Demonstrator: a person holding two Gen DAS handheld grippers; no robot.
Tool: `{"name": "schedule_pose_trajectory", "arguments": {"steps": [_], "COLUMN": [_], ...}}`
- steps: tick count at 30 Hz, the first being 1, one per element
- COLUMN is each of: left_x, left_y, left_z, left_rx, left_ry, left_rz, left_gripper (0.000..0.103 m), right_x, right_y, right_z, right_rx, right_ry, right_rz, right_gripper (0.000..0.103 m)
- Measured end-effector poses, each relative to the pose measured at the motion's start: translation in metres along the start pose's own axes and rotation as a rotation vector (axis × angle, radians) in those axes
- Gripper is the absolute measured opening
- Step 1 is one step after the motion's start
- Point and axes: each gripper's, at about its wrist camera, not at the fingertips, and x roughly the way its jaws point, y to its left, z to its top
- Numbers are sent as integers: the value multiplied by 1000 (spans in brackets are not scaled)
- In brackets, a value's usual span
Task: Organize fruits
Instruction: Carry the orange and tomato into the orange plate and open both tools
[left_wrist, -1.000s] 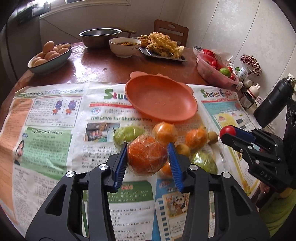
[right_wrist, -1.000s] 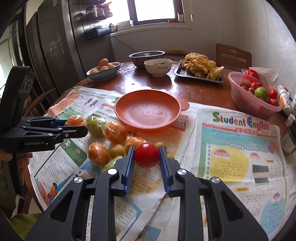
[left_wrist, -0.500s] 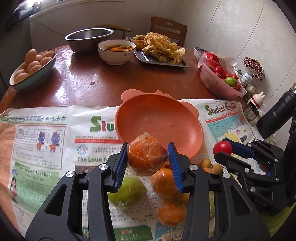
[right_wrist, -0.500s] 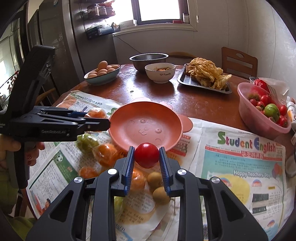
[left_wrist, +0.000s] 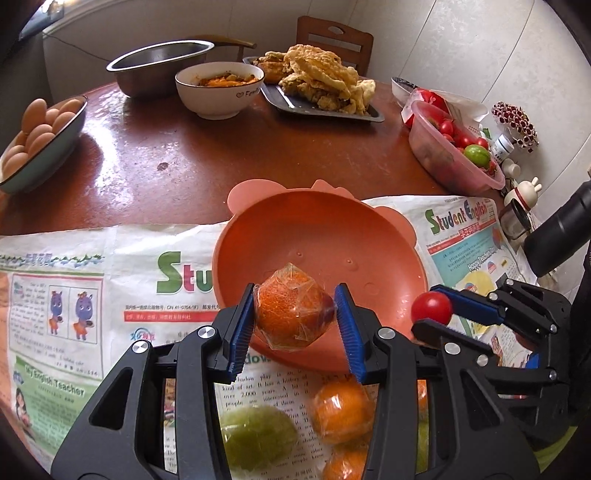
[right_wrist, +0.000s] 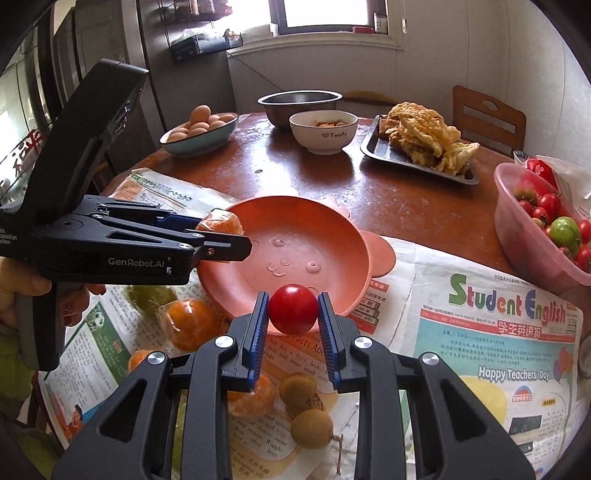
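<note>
Left wrist view shows the left tongs (left_wrist: 295, 317) clamped on a plastic-wrapped orange (left_wrist: 293, 310), held over the near rim of the orange plate (left_wrist: 317, 236); the right tongs (left_wrist: 434, 310) come in from the right of that view, clamped on a red tomato (left_wrist: 431, 308) beside the plate's near right edge; the plate's inside holds only a few drops of water. Right wrist view has the tomato (right_wrist: 292, 309) pinched between the blue pads (right_wrist: 258, 325) just over the plate's near rim (right_wrist: 236, 295), with the left tongs (right_wrist: 221, 236) and their orange (right_wrist: 221, 226) at the plate's left edge; on the newspaper (right_wrist: 498, 332) below lie more wrapped oranges (right_wrist: 190, 323), a green fruit (right_wrist: 149, 297) and small brown round fruits (right_wrist: 312, 428); farther back on the bench (right_wrist: 388, 195) stand a bowl of eggs (right_wrist: 199, 131), a steel bowl (right_wrist: 299, 105), a white bowl (right_wrist: 323, 131), a tray of fried food (right_wrist: 424, 142) and a pink tub of tomatoes (right_wrist: 543, 225).
</note>
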Motion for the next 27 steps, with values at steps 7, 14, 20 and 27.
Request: {"name": "schedule_pose_trajectory", "arguments": {"steps": [7, 14, 20, 27], "left_x": [12, 20, 24, 24], "left_y": [1, 0, 0, 0], "left_z": [4, 6, 6, 6], "left_rx": [1, 2, 4, 3], "left_ry": [16, 27, 31, 32], "left_rz": [-8, -17, -23, -25], "left_gripper": [34, 34, 34, 34], "right_x": [17, 26, 29, 29], "right_y": [0, -1, -1, -1], "right_z": [3, 4, 5, 5], "right_rx": [-20, -30, -32, -27], "right_ry": [33, 53, 62, 62], "right_rz": [1, 9, 9, 9], "right_gripper": [26, 26, 26, 27]}}
